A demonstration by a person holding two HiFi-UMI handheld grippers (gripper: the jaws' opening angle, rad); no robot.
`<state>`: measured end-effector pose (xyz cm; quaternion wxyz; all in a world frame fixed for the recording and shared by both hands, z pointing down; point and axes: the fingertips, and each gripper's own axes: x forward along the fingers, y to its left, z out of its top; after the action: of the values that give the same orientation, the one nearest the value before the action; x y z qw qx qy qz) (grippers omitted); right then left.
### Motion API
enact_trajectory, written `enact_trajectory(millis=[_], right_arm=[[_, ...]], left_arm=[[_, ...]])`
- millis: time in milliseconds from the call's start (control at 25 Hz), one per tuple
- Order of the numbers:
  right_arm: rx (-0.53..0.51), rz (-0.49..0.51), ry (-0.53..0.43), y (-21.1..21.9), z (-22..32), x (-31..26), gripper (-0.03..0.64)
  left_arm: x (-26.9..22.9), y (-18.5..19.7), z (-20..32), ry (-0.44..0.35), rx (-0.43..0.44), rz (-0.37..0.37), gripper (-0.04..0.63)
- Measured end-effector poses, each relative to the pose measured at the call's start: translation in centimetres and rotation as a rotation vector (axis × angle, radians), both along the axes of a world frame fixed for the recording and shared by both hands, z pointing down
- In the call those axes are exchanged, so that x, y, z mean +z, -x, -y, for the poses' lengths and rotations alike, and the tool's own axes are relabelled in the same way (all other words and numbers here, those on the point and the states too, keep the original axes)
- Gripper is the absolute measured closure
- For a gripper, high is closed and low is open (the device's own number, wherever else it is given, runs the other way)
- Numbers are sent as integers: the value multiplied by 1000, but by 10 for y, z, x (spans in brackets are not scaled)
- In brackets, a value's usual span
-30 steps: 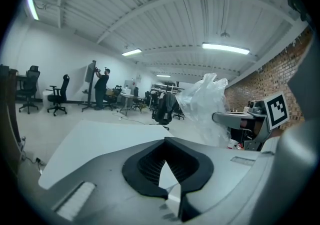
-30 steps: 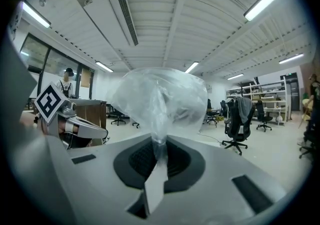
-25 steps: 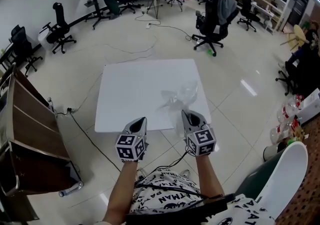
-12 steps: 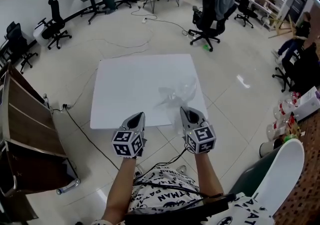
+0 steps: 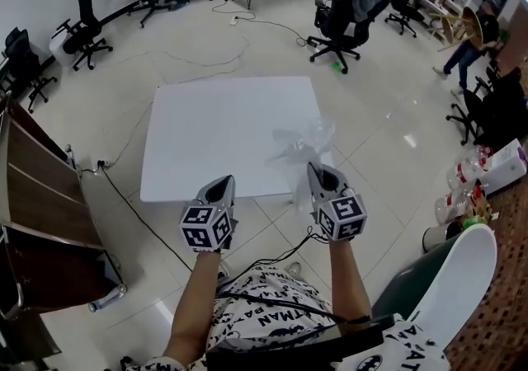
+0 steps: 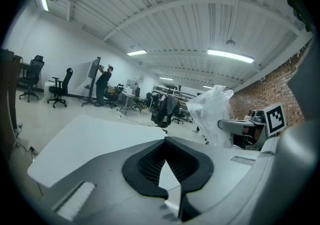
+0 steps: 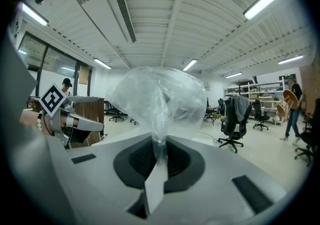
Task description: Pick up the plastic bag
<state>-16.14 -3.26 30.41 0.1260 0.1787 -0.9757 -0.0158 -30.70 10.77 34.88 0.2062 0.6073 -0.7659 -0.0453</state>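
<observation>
A crumpled clear plastic bag [image 5: 301,143] hangs over the near right corner of the white table [image 5: 214,122]. My right gripper [image 5: 318,173] is shut on its twisted neck. In the right gripper view the bag [image 7: 160,99] balloons up from between the jaws of that gripper [image 7: 160,156]. My left gripper [image 5: 221,188] hovers at the table's near edge, apart from the bag, jaws together and holding nothing. In the left gripper view its tips [image 6: 167,161] point over the table, and the bag [image 6: 212,111] shows to the right.
A dark office chair [image 5: 342,19] stands beyond the table, and cables [image 5: 206,56] trail on the tiled floor. A wooden shelf unit [image 5: 37,204] stands at the left. At the right are a white chair [image 5: 458,287] and bottles [image 5: 462,188]. People stand far off.
My right gripper has shifted a little to the right with the bag, which now sits bunched higher off the table. The left gripper has hardly moved.
</observation>
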Motion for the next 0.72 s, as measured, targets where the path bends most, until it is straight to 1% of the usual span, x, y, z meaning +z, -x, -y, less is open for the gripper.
enact_trajectory(millis=[120, 280, 360, 440, 560, 720], right_arm=[[21, -46, -40, -13, 29, 4, 607], [34, -119, -129, -24, 84, -3, 607], [33, -138, -180, -24, 113, -15, 607], [16, -152, -238, -14, 135, -30, 607], [-68, -202, -332, 19, 152, -42, 607], [-263, -297, -400, 90, 141, -17, 606]], left_arm=[[5, 1, 2, 11, -8, -5, 594], [12, 3, -1, 28, -23, -19, 595], [16, 3, -3, 35, -30, -26, 595], [20, 4, -5, 43, -37, -34, 595], [26, 7, -7, 51, -52, -44, 595], [33, 15, -15, 59, -93, -59, 595]])
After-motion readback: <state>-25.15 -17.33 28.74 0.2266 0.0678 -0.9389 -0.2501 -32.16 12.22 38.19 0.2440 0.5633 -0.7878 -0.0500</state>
